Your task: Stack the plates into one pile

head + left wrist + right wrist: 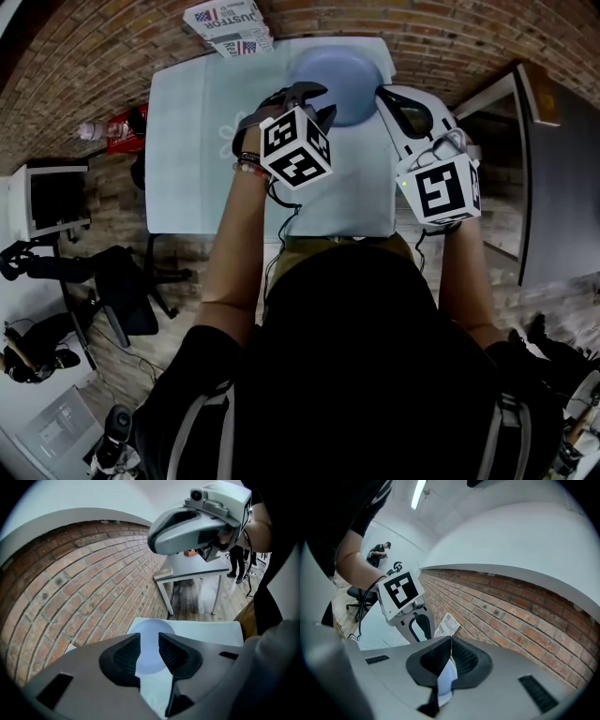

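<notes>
Blue plate (339,80) was seen on the counter (187,150).
Left gripper (149,644) fingers were held spread, aimed at it; right gripper (451,644) fingers were pressed together, empty.

"JUSTOR" in large capitals on the top cover of the booklet stack (228,21), smaller print unreadable

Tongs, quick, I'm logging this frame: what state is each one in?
Left tongs: open, empty; the blue plate shows beyond the gap.
Right tongs: closed, holding nothing.
</notes>
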`<state>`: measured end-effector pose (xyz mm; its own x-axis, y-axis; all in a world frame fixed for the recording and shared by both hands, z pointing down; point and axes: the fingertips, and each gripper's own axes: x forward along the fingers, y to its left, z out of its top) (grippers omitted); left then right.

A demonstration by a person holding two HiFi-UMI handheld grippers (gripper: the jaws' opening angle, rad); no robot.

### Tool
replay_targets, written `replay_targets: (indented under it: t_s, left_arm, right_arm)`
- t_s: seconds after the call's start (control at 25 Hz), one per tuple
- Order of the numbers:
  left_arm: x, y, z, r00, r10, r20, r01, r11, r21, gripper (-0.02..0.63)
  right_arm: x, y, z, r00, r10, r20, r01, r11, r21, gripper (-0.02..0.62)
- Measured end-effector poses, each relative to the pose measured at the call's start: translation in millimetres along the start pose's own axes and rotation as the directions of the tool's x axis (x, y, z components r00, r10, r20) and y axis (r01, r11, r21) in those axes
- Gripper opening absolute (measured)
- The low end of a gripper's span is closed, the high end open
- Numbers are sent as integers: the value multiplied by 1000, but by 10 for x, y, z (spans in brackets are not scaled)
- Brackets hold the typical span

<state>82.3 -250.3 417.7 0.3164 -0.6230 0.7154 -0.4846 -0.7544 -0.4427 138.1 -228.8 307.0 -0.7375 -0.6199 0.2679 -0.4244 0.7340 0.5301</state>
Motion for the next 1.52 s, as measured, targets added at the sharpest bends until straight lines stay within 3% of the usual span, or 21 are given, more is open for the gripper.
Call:
replay_targets:
  t_s: [0.44, 0.64, 0.88, 1.16, 1.52]
  left_arm:
    - [-575, 313, 208, 982, 124, 143, -116, 991, -63, 129]
    - [-850, 452, 331, 948, 183, 259, -150, 978, -143, 130]
    - [-1153, 605, 335, 910, 246, 333, -203, 966, -160, 130]
    - [-1478, 767, 245, 879, 271, 393, -209, 958, -194, 130]
    - [-1896, 906, 101, 848, 254, 465, -200, 966, -163, 130]
  right_arm:
    - [80, 16, 221, 1000, -4, 14, 4, 999, -34, 35]
    - [123, 28, 351, 999, -11, 32, 11, 1000, -18, 35]
    - [211, 67, 498, 999, -32, 31, 32, 999, -4, 35]
    - [322, 176, 772, 999, -52, 13, 52, 998, -37, 35]
    - [439, 406, 1133, 996, -88, -15, 88, 996, -33, 35]
